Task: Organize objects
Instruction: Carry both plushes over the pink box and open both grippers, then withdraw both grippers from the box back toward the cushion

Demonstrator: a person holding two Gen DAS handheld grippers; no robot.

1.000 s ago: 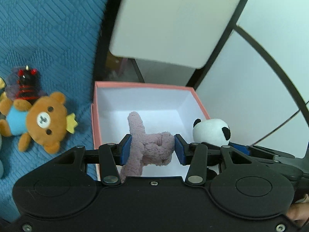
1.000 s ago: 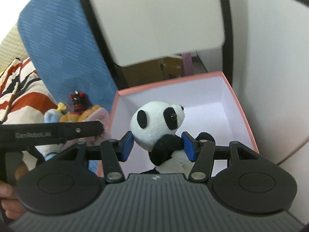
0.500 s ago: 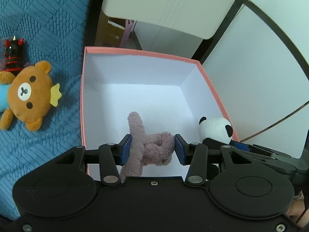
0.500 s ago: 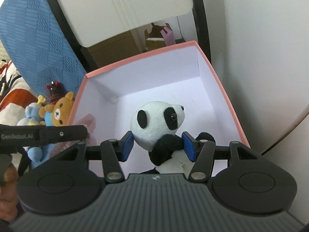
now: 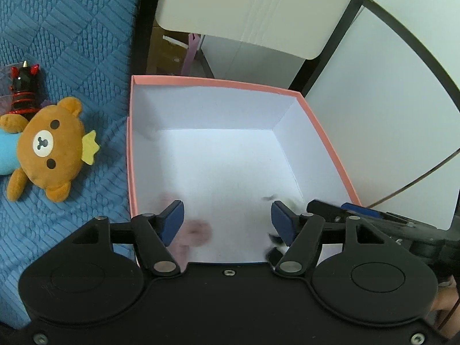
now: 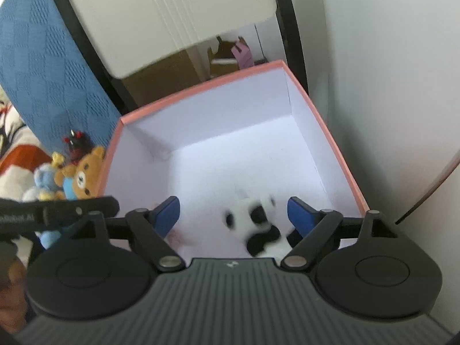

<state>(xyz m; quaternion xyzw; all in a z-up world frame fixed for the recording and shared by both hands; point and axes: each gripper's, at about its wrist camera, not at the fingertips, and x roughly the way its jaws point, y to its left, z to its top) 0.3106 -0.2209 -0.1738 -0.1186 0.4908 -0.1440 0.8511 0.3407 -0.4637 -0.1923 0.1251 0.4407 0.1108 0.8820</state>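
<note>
My jaws had just been opening on both sides: the left gripper (image 5: 224, 218) stood apart with the pink plush (image 5: 192, 233) a blur dropping clear of its pads, and the right gripper (image 6: 231, 212) stood apart with the panda (image 6: 258, 227) falling loose between them, where half a second before each toy was clamped. Both toys were landing at the near end of the box (image 5: 218, 80), so I judged two items stowed. Both grippers hung tilted steeply down over the box, side by side, the bear (image 5: 49, 149) beyond on the blue cloth (image 5: 72, 43).
</note>
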